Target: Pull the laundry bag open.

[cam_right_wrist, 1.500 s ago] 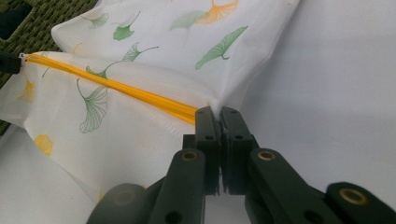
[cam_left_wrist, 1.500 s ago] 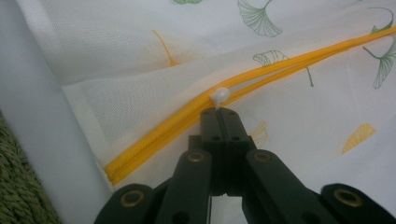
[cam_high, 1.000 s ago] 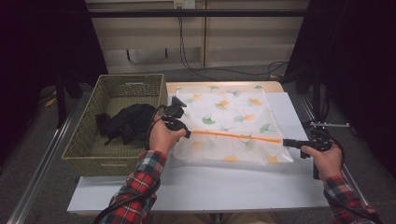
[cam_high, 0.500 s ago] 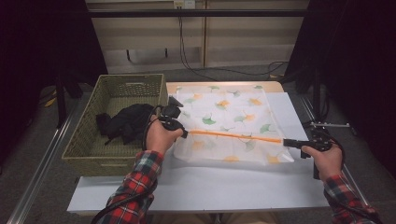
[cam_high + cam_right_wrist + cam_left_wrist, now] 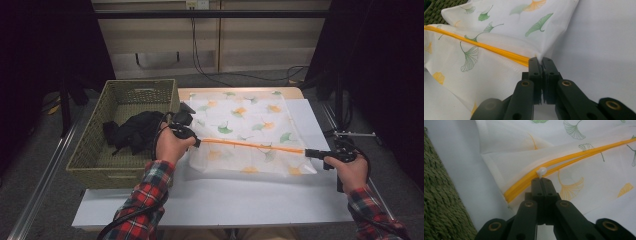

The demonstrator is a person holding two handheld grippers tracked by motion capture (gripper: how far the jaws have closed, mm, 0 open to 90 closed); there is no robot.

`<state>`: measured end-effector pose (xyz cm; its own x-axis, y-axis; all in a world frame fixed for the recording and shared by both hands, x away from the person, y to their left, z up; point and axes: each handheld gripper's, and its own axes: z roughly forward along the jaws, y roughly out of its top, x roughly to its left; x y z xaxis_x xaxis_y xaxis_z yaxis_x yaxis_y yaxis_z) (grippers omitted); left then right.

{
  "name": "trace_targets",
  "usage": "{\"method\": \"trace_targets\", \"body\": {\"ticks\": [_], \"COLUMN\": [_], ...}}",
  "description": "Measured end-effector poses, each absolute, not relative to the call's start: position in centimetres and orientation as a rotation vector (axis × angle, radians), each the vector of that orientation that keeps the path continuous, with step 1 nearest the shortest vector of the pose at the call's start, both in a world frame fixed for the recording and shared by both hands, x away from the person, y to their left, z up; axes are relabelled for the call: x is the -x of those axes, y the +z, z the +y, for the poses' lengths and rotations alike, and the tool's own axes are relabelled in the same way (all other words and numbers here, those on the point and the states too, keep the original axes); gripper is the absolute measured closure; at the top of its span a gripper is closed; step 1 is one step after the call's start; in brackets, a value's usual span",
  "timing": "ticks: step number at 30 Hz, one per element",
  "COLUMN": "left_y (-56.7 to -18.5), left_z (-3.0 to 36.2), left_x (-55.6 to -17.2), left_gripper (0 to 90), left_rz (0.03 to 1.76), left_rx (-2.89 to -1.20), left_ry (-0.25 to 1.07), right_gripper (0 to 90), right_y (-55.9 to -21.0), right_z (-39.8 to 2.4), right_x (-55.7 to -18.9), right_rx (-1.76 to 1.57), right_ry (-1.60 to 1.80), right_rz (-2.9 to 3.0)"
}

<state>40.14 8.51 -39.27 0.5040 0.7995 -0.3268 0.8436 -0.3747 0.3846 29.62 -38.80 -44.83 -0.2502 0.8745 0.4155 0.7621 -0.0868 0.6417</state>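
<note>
High view, bag: a white mesh laundry bag (image 5: 245,132) with leaf prints lies flat on the white worktop (image 5: 240,200), right of the basket.
High view, zipper: an orange zipper (image 5: 252,145) runs left to right across the near part of the bag.
High view, left tool: the left tool (image 5: 196,142) sits at the left end of the zipper.
High view, right tool: the right tool (image 5: 307,152) sits at the right end of the zipper, at the bag's right edge.
High view, basket: a green woven basket (image 5: 95,150) stands at the left with dark clothes (image 5: 134,132) inside.
Left gripper view, left tool: the left tool (image 5: 541,179) is closed, and its jaws pinch the little white zipper pull (image 5: 541,171).
Left gripper view, zipper: the two orange sides lie close together and run off to the far right.
Right gripper view, right tool: the right tool (image 5: 541,60) is closed, and its jaws pinch the bag's corner, right where the orange zipper (image 5: 486,47) ends.
</note>
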Motion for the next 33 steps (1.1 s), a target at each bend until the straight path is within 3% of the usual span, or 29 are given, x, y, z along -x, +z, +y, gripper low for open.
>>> {"method": "trace_targets", "body": {"ticks": [33], "left_y": [-38.78], "left_z": [8.78], "left_x": [-40.44], "left_gripper": [90.0], "left_rz": [1.377], "left_rx": [-2.229], "left_ry": [-0.117], "right_gripper": [87.6], "right_y": [-44.87], "right_z": [-39.26], "right_x": [-29.62], "right_rx": [-1.836], "right_ry": [1.238], "right_rz": [2.012]}}
